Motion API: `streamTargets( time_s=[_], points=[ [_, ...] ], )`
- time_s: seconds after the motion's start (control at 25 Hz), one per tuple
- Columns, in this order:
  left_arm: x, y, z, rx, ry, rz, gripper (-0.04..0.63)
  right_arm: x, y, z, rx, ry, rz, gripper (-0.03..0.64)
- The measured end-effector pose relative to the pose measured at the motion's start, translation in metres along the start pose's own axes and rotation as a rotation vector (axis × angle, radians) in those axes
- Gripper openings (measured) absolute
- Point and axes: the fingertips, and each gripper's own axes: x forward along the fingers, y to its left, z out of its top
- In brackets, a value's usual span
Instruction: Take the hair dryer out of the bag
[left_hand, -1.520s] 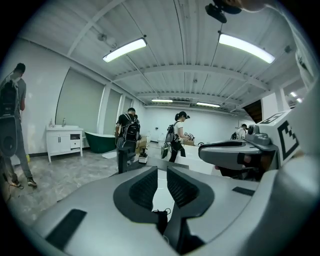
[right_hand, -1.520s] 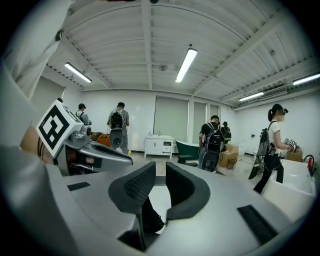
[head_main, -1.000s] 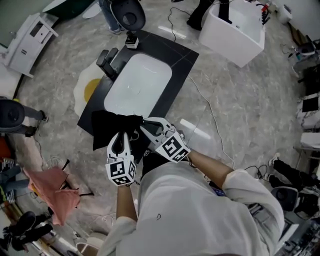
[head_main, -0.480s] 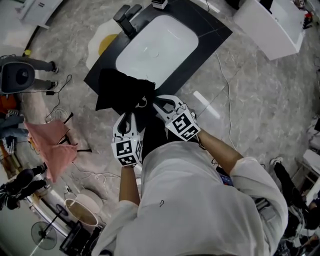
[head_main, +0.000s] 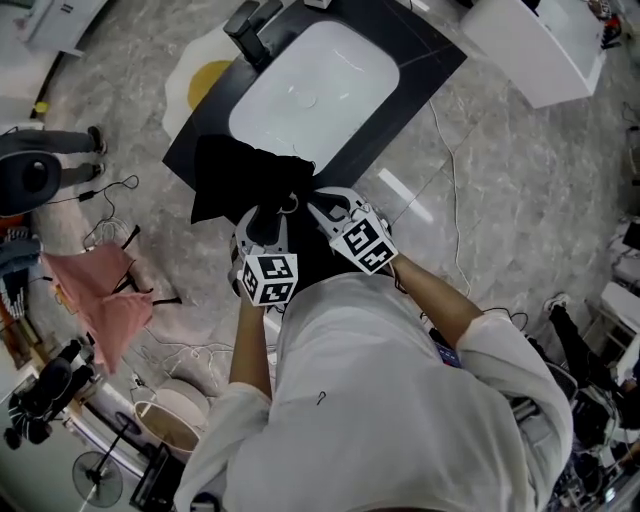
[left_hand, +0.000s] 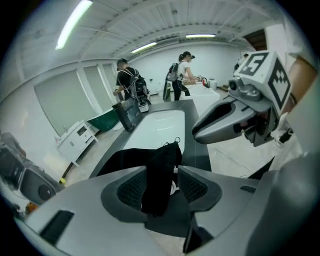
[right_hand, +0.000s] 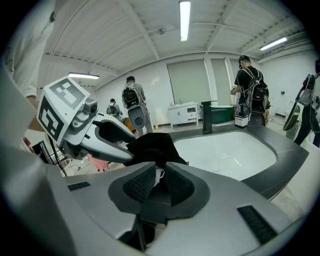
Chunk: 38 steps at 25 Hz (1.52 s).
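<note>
A black cloth bag (head_main: 240, 180) lies bunched on the dark counter (head_main: 425, 55) by the white sink (head_main: 310, 85). My left gripper (head_main: 262, 226) is at its near edge. Its jaws have just been opening; a fold of the bag (left_hand: 160, 165) hangs loose between the spread pads, and the gripper (left_hand: 162, 187) stands open. My right gripper (head_main: 312, 206) is beside it, shut on the bag's fabric (right_hand: 150, 145); its pads (right_hand: 141, 182) stand close together with a white bit showing between them. No hair dryer shows; the bag hides its contents.
A black faucet (head_main: 250, 22) stands at the sink's far left end. On the floor are an egg-shaped rug (head_main: 185, 85), a pink cloth (head_main: 100, 305), loose cables (head_main: 440, 180) and a white box (head_main: 530, 50). People stand behind the counter (left_hand: 131, 82).
Both grippers have come down with the bag towards the counter edge. The left gripper has rolled, its marker cube now faces up, and its jaws have let go of the fabric.
</note>
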Motion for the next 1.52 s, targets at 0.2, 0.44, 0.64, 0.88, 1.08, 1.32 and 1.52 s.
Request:
streamTargets(
  time_s=[0.2, 0.44, 0.64, 0.88, 1.08, 1.32, 1.52],
  points=[
    [0.017, -0.004, -0.003, 0.109, 0.046, -0.034, 0.221, 0.004, -0.002, -0.003, 0.028, 0.027, -0.023, 0.061],
    [0.031, 0.012, -0.007, 0.094, 0.079, -0.061, 0.170, 0.009, -0.005, -0.005, 0.045, 0.049, -0.035, 0.061],
    [0.032, 0.037, 0.000, 0.022, 0.044, -0.044, 0.084, 0.021, -0.002, -0.002, 0.046, 0.059, -0.033, 0.069],
    [0.034, 0.068, -0.008, -0.049, 0.033, -0.013, 0.077, 0.042, 0.012, 0.005, 0.031, 0.075, -0.005, 0.074],
    [0.034, 0.090, -0.017, -0.131, 0.020, -0.018, 0.074, 0.062, 0.028, 0.012, 0.014, 0.091, 0.012, 0.075],
    [0.048, 0.105, -0.004, -0.129, -0.010, -0.078, 0.072, 0.090, 0.043, 0.015, 0.001, 0.113, 0.024, 0.080],
    [0.065, 0.112, 0.011, -0.102, -0.033, -0.151, 0.072, 0.112, 0.041, 0.016, -0.014, 0.138, -0.006, 0.086]
  ],
)
